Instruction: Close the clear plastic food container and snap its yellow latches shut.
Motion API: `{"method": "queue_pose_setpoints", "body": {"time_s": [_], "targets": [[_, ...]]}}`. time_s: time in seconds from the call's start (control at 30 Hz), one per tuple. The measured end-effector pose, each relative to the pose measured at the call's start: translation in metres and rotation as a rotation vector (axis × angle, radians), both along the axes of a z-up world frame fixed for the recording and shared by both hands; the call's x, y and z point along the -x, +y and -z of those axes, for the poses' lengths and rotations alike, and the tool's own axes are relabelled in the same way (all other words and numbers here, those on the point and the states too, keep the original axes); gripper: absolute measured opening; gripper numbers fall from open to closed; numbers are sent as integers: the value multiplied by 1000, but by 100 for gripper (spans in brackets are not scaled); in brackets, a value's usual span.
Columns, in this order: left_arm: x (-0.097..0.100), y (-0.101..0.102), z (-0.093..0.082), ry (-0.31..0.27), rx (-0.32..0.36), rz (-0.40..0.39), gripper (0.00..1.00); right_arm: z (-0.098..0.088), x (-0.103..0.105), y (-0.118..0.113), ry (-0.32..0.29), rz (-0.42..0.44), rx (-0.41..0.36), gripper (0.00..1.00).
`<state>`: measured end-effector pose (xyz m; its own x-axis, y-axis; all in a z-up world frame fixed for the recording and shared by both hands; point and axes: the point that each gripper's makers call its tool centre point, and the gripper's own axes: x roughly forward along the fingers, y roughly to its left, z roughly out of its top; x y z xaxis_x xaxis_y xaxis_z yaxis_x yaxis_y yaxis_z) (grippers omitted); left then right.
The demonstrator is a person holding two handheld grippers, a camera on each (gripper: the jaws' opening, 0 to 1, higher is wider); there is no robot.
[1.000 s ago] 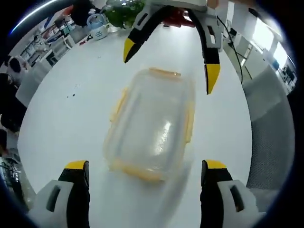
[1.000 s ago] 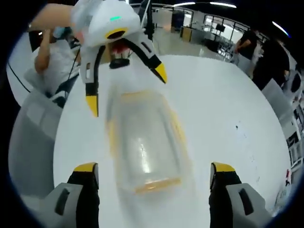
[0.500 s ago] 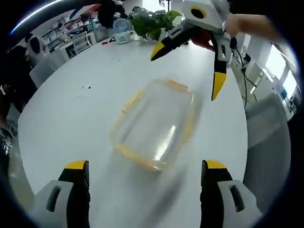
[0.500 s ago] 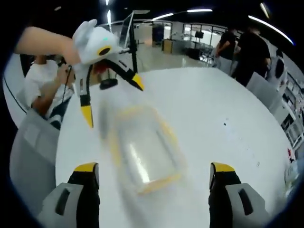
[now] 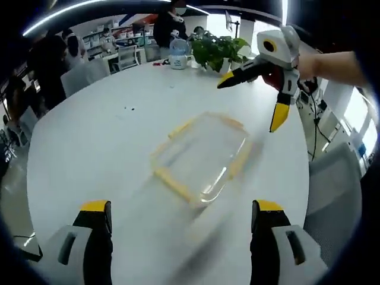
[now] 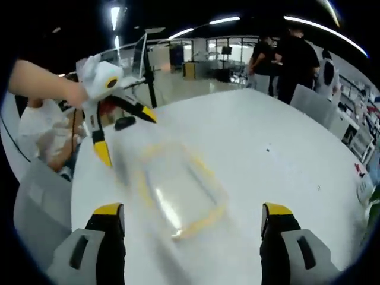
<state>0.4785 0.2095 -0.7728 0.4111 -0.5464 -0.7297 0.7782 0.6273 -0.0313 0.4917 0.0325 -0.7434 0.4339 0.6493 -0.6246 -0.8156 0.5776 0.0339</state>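
We see the clear container (image 5: 200,155) mid-table (image 5: 89,136), lid on. Both the left gripper (image 5: 180,221) and right gripper (image 6: 193,221) are spread, holding nothing.

The container (image 5: 200,155) is lying on the table (image 5: 95,136), ahead of the left gripper (image 5: 181,215) and roughly centred between its two jaws. Beyond the container and off to the right, the right gripper (image 5: 252,98) is hanging above the table, apart from it. At the table's far edge, a plant (image 5: 218,51) is standing with a jug (image 5: 178,51) just to its left. From the right gripper (image 6: 193,219), the container (image 6: 178,190) is sitting ahead, with the left gripper (image 6: 122,133) beyond it to the left, above the table (image 6: 279,154).
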Motion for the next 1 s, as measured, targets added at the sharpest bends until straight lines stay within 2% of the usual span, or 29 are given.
{"method": "queue_pose_setpoints", "body": {"time_s": [0.1,0.2,0.27,0.5,0.77,1.0], "targets": [[-2,6,-4,-22,30,-52,99,-8,-6,-5,-37,74,-57,96],[-3,11,-6,-32,66,-102,99,-12,-7,-11,-45,134,-101,95],[-1,14,-6,-31,85,-121,99,-13,-5,-15,-60,148,-109,96],[8,21,-5,-46,107,-161,99,-11,8,-22,-56,196,-148,95],[13,32,-8,-45,177,-247,99,-5,21,-29,-49,244,-173,94],[21,37,-12,-54,237,-319,99,-17,22,-38,-61,341,-253,95]]}}
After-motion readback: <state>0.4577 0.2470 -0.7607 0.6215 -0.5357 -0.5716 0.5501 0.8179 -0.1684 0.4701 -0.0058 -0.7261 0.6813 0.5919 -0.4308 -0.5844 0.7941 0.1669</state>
